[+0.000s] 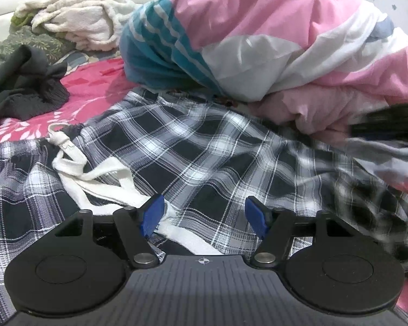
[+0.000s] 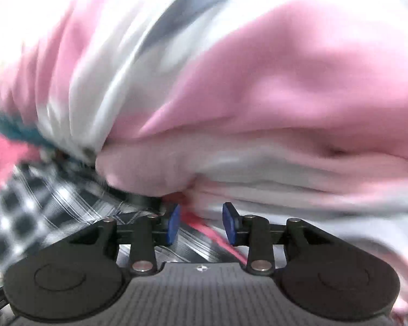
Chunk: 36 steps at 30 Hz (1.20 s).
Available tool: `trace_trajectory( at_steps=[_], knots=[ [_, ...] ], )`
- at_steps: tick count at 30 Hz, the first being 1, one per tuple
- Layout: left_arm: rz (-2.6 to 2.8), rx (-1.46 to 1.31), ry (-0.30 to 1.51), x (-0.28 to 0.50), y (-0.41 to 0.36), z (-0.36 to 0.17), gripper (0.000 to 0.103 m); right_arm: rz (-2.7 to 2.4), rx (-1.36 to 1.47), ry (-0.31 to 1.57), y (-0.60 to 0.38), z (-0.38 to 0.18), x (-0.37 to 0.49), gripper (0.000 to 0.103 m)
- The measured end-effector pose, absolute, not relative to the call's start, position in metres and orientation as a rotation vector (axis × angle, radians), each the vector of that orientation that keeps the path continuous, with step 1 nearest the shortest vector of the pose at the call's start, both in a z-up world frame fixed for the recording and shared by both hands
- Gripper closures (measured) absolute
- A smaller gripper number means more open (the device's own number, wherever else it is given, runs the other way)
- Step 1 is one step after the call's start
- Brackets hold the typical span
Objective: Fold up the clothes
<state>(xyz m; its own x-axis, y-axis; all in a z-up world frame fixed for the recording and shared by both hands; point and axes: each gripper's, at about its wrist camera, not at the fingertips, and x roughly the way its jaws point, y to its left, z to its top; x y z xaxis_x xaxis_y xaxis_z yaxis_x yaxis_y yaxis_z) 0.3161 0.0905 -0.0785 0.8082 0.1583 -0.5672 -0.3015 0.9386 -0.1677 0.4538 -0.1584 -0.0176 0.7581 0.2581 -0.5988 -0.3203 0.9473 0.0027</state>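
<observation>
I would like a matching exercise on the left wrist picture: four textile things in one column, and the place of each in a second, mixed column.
Things:
1. plaid garment
2. white drawstring
3. dark grey clothing
4. cream fleece

Places:
A. far left, on the pink sheet
B. back left, at the top of the picture
C. spread out in front of the left gripper
D. lying on the plaid fabric, left of centre

Pairs: 1-C, 2-D, 3-A, 4-B
</observation>
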Motion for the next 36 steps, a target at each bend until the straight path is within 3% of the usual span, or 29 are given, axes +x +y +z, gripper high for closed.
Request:
trace_trajectory(
  at_steps=[4, 7, 14, 24, 28, 31, 36],
  knots=[
    [0.226, -0.27, 0.556, 0.312, 0.088, -0.071, 0.037, 0.242, 0.054, 0.606, -0.238, 0.017, 0.418, 0.067],
    [0.185, -0.273, 0.552, 0.312, 0.078, -0.068, 0.037, 0.174, 0.067, 0.67, -0.271, 0.006, 0.416, 0.068],
    [0.108, -0.22, 0.577, 0.314, 0.043, -0.074, 0.037, 0.076, 0.125, 0.824, -0.286, -0.05, 0.465, 0.069],
    [0.105, -0.187, 0.624, 0.322, 0.036, -0.083, 0.037, 0.099, 0.181, 0.801, -0.302, -0.054, 0.467, 0.072],
    [0.108, -0.193, 0.627, 0.322, 0.038, -0.083, 0.037, 0.109, 0.203, 0.791, -0.308, -0.055, 0.467, 0.068],
    [0.11, -0.198, 0.629, 0.322, 0.039, -0.084, 0.037, 0.099, 0.191, 0.72, -0.333, -0.032, 0.41, 0.06],
    [0.114, -0.206, 0.632, 0.322, 0.042, -0.083, 0.037, -0.079, 0.266, 0.726, -0.398, -0.025, 0.344, 0.06]
  ],
)
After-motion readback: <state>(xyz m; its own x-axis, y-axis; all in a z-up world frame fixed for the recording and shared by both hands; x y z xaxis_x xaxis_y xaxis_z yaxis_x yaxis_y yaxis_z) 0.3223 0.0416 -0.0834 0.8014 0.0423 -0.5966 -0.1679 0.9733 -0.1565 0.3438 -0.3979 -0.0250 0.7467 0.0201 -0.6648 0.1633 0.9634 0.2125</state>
